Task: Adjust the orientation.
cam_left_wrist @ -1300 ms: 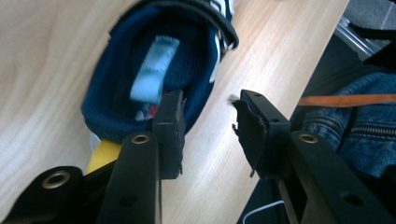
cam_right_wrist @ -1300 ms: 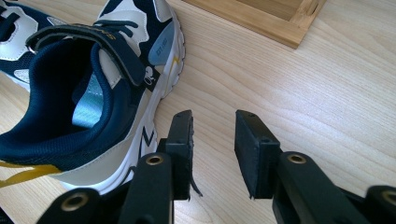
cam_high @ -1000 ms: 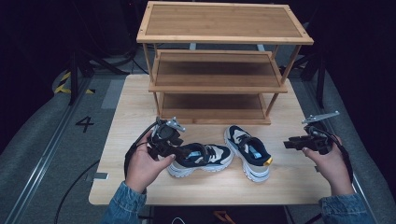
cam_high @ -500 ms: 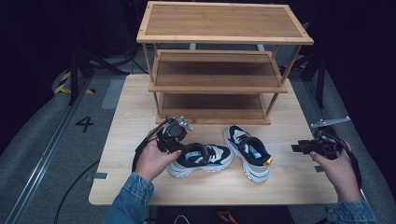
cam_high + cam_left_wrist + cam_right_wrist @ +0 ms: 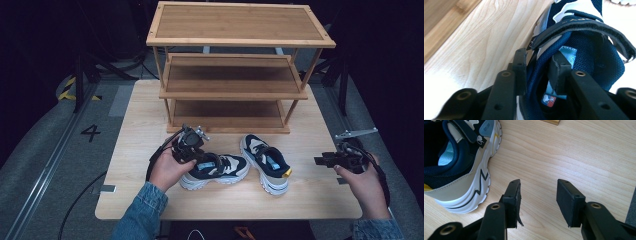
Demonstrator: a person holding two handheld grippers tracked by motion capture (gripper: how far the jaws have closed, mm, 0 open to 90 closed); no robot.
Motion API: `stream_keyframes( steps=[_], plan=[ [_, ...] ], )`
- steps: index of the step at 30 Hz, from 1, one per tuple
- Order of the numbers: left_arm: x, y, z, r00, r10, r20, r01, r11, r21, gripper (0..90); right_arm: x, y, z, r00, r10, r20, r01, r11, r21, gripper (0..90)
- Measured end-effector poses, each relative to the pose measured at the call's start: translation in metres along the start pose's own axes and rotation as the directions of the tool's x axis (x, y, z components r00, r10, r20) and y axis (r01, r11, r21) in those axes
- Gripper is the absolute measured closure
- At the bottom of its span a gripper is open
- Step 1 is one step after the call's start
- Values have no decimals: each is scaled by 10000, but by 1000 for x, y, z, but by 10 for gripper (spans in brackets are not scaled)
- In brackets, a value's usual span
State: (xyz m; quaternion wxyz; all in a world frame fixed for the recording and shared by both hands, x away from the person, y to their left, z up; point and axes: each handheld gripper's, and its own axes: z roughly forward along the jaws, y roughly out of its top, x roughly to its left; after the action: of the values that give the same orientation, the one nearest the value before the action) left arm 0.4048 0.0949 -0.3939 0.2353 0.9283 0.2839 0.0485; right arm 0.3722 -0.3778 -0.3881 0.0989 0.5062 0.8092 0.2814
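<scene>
The left hand-held gripper [image 5: 537, 66] has just closed on the collar of the left shoe [image 5: 215, 170] at the counter's [image 5: 135, 130] near edge; that thin hold could slip when lifted. The right hand-held gripper [image 5: 537, 202] hangs spread, empty.

High view steeply down over the table [image 5: 150, 200]; both gripper views close, low, sharing its wooden top.

Navy, beige and white sneaker [image 5: 215, 169] upright on its sole on table, collar wall between jaws, second matching sneaker [image 5: 265, 162] just beside
</scene>
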Motion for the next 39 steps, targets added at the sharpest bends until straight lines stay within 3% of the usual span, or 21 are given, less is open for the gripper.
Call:
stream_keyframes(
  steps=[3, 4, 5, 6, 7, 9, 10, 11, 13, 15, 22, 25, 27, 29, 30, 32, 33, 37, 39],
  plan=[
    [0, -2, -2, 9998, -131, -121, 131, 9999, -32, 739, 1, 1, 1, 10000, 1, -35, -1, 10000, 24, 555],
    [2, -5, -5, 9989, -406, -236, 404, 9991, -108, 754, 2, 3, 3, 10000, -43, -46, 43, 10000, 20, 555],
    [2, -5, -5, 9989, -406, -236, 404, 9991, -108, 757, 2, 3, 3, 10000, -43, -46, 43, 10000, 20, 555],
    [6, -9, -9, 9963, -716, -483, 704, 9972, -247, 760, 2, 4, 4, 9999, -90, -72, 90, 10000, 30, 555],
    [6, -9, -9, 9963, -716, -483, 704, 9972, -247, 761, 2, 4, 4, 9999, -90, -72, 90, 10000, 30, 555],
    [11, -13, -12, 9898, -1194, -782, 1166, 9924, -395, 761, 3, 5, 5, 9998, -152, -88, 152, 9999, 68, 555],
    [17, -17, -14, 9808, -1686, -981, 1640, 9850, -533, 762, 3, 6, 6, 9998, -174, -112, 175, 9998, 87, 555],
    [17, -17, -14, 9808, -1686, -981, 1640, 9850, -533, 762, 4, 6, 6, 9998, -167, -114, 168, 9998, 95, 555],
    [22, -20, -14, 9694, -2178, -1136, 2105, 9749, -731, 761, 4, 5, 6, 9998, -158, -123, 159, 9998, 105, 555],
    [25, -21, -10, 9638, -2417, -1126, 2346, 9694, -728, 755, 3, 5, 6, 9999, -125, -97, 126, 9999, 107, 555],
    [26, -23, -23, 9698, -2398, -437, 2340, 9662, -1086, 616, 3, 5, 7, 9999, -141, -69, 141, 9998, 132, 555],
    [28, -29, -38, 9660, -2527, -553, 2423, 9587, -1491, 589, 3, 6, 7, 9998, -156, -118, 157, 9998, 98, 554],
    [31, -35, -48, 9595, -2737, -663, 2584, 9494, -1785, 581, 3, 7, 6, 9997, -171, -145, 172, 9998, 45, 554],
    [34, -41, -55, 9475, -2980, -1155, 2756, 9448, -1772, 564, 3, 9, 7, 9997, -190, -162, 190, 9998, 25, 552],
    [36, -45, -56, 9384, -3038, -1644, 2793, 9474, -1562, 562, 3, 10, 7, 9996, -187, -192, 187, 9998, 23, 552],
    [38, -49, -54, 9255, -3097, -2181, 2926, 9502, -1076, 570, 3, 12, 9, 9996, -208, -203, 209, 9998, 48, 552],
    [40, -52, -51, 9228, -3111, -2271, 3000, 9503, -830, 574, 4, 14, 11, 9994, -242, -229, 243, 9997, 48, 552],
    [43, -59, -40, 9367, -3185, -1454, 3176, 9477, -302, 593, 9, 19, 16, 9987, -408, -317, 411, 9991, 113, 551],
    [42, -60, -37, 9441, -3073, -1198, 3076, 9514, -160, 598, 10, 22, 18, 9981, -503, -361, 508, 9986, 118, 551]
  ],
)
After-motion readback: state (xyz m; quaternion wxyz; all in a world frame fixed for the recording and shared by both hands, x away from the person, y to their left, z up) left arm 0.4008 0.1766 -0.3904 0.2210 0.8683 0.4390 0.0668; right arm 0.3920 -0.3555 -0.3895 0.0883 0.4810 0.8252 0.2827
